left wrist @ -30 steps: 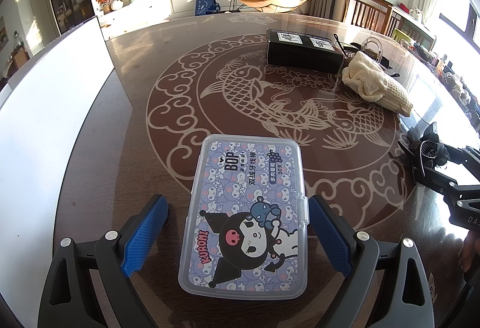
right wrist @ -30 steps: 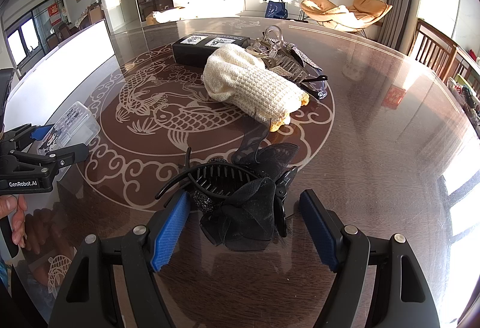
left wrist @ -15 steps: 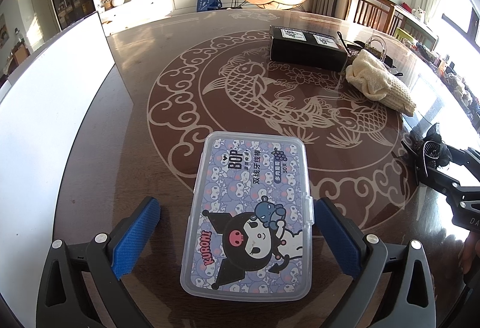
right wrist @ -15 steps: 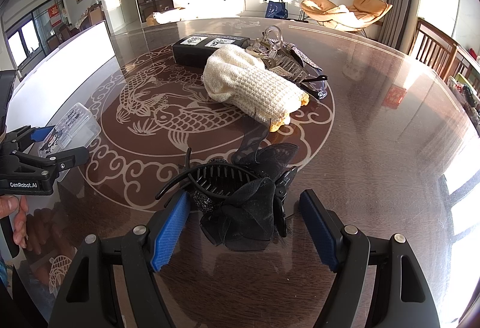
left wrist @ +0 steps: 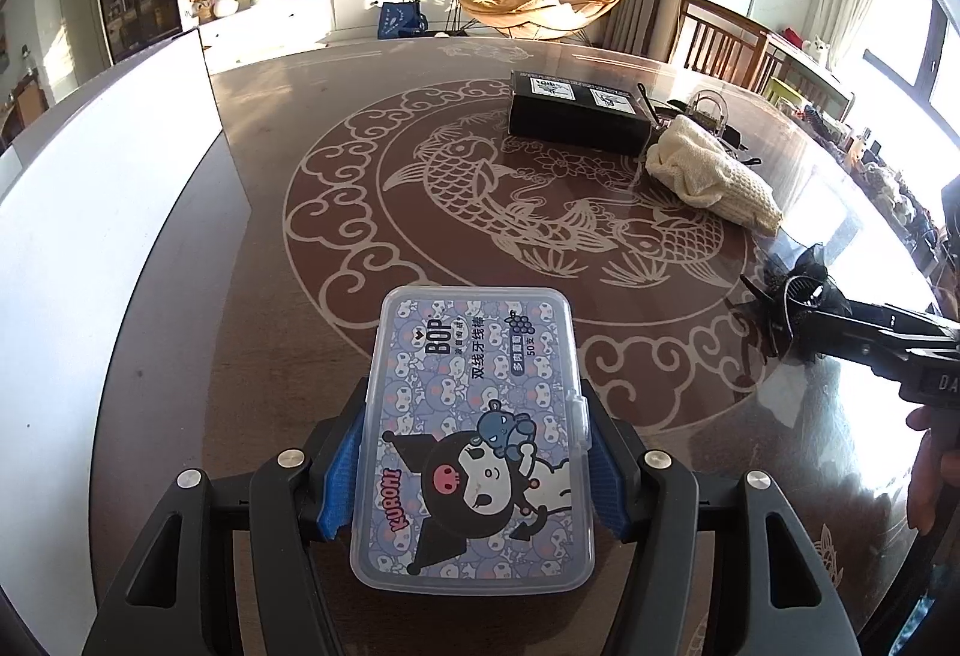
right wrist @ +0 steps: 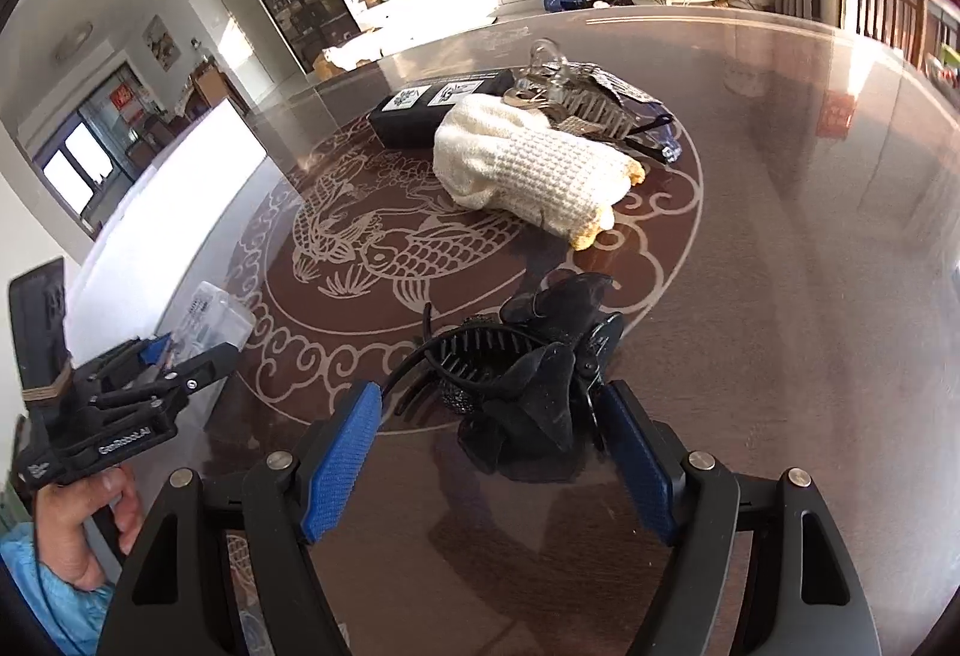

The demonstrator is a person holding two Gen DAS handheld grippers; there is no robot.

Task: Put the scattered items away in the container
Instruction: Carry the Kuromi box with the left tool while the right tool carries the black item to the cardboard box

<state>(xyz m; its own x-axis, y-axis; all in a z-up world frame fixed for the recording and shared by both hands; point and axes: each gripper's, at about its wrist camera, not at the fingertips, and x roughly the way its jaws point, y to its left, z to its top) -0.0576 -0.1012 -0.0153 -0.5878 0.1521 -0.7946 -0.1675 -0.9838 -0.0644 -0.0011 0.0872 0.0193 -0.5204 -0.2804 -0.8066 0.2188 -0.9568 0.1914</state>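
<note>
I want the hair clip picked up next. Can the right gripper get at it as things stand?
Probably yes: the right gripper stands open with the black hair clip already between its fingers, nothing covering it on the table.

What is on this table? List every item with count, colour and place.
plastic floss box: one, clear with purple cartoon label, near edge, between closing left pads
black hair claw: one, black, between right pads
knit cloth: one, cream, table centre
black box: one, black, behind cloth
hair clips pile: several, clear and dark, beside cloth
table: one, brown, fish pattern
left hand-held gripper: closing on floss box
right hand-held gripper: open around claw
</note>
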